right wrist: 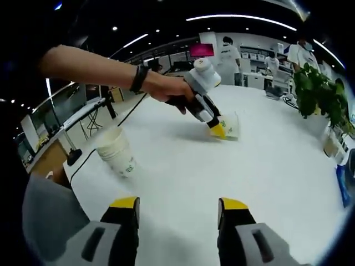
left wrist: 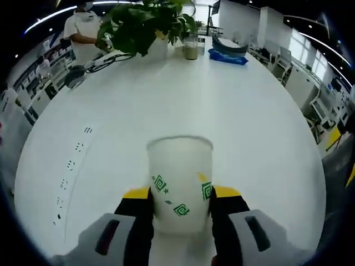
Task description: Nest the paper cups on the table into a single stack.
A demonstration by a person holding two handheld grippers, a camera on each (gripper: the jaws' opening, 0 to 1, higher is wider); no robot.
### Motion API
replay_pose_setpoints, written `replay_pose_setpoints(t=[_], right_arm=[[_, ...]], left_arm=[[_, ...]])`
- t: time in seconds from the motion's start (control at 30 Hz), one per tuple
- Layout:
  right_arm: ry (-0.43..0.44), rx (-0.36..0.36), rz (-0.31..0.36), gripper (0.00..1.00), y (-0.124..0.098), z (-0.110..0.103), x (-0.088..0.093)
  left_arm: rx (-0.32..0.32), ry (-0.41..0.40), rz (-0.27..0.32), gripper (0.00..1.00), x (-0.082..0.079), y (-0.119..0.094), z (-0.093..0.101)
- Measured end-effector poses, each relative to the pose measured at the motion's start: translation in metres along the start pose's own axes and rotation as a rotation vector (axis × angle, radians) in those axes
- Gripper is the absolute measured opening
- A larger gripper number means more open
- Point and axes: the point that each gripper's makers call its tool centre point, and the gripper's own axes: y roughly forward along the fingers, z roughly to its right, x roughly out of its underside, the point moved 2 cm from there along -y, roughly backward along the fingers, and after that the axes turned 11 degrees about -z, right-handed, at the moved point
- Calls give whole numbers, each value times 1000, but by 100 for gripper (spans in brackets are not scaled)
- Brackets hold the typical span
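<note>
With a single paper cup clamped between the left hand-held gripper's jaws, it should be carried upright over the cup stack on the tabletop and lowered squarely, while the right hand-held gripper is held wide and empty.

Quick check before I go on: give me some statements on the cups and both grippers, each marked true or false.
1. The left gripper is shut on a paper cup. True.
2. The right gripper holds a cup. False: it is open, nothing between its jaws.
3. A stack of cups stands on the white table. True.
4. The held cup is plain white. False: it bears green marks.
</note>
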Motion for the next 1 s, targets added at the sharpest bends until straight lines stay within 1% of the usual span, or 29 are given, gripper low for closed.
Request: replay_pose_setpoints(t=[0.07,0.1,0.13,0.17,0.2,0.23,0.27,0.3,0.33,0.4,0.43,0.47,0.5,0.53,0.57,0.6,0.63,0.67,0.7,0.73,0.77,0.8,0.83,0.87,0.93,0.97,1.0], right_arm=[[-3,-10,5,56,0,0,-4],[-18,-10,3,56,0,-2,-6],[-18,-12,3,56,0,-2,-9],[-23,-23,2,56,-1,-5,-11],[-47,-33,10,56,-3,-8,-17],[-64,-31,14,56,-5,-8,-21],[-67,-33,20,56,-6,-9,-26],[-69,-42,21,56,-7,-9,-28],[-83,-56,18,56,-9,-11,-32],[-128,-62,26,55,-8,-13,-38],[-131,-76,28,55,-4,-14,-41],[-126,-90,30,55,-2,-16,-43],[-126,-121,28,55,-2,-20,-49],[-146,-131,39,55,-3,-23,-55],[-158,-144,58,55,-1,-28,-63],[-154,-151,60,55,-1,-29,-65],[-138,-209,86,55,1,-40,-80],[-139,-233,100,55,0,-46,-88],[-154,-248,110,55,-1,-51,-95],[-179,-262,120,55,-1,-56,-103],[-190,-270,126,55,-1,-60,-109],[-191,-288,131,55,1,-67,-118],[-194,-306,129,55,3,-72,-123],[-210,-327,128,55,6,-79,-131],[-245,-341,129,54,8,-91,-143],[-255,-370,125,53,12,-101,-149],[-261,-396,120,53,14,-110,-153]], left_arm=[[-3,4,-3,38,6,-9,5],[-4,8,2,37,5,-13,3],[-10,12,9,37,16,-26,20],[-15,11,12,37,21,-32,24],[-32,-6,20,37,27,-45,27],[-35,-17,26,37,31,-52,29],[-40,-17,40,37,36,-60,26],[-54,-18,54,37,39,-68,26],[-68,-31,62,37,48,-76,24],[-75,-67,80,37,59,-93,33],[-85,-76,90,37,69,-106,40],[-93,-78,90,37,76,-110,38],[-112,-92,98,37,84,-117,39],[-123,-126,116,37,90,-125,42],[-122,-150,130,37,100,-136,50],[-133,-154,135,37,106,-144,54],[-173,-151,144,37,116,-157,58],[-194,-169,155,37,121,-165,59],[-206,-205,194,37,127,-177,64],[-217,-238,216,37,133,-185,68],[-230,-258,223,37,139,-191,70],[-246,-250,224,37,148,-200,77],[-263,-245,229,37,153,-205,82],[-289,-261,240,37,159,-212,91],[-290,-268,243,37,171,-218,102],[-328,-259,236,37,180,-224,106],[-348,-263,237,37,186,-228,110]])
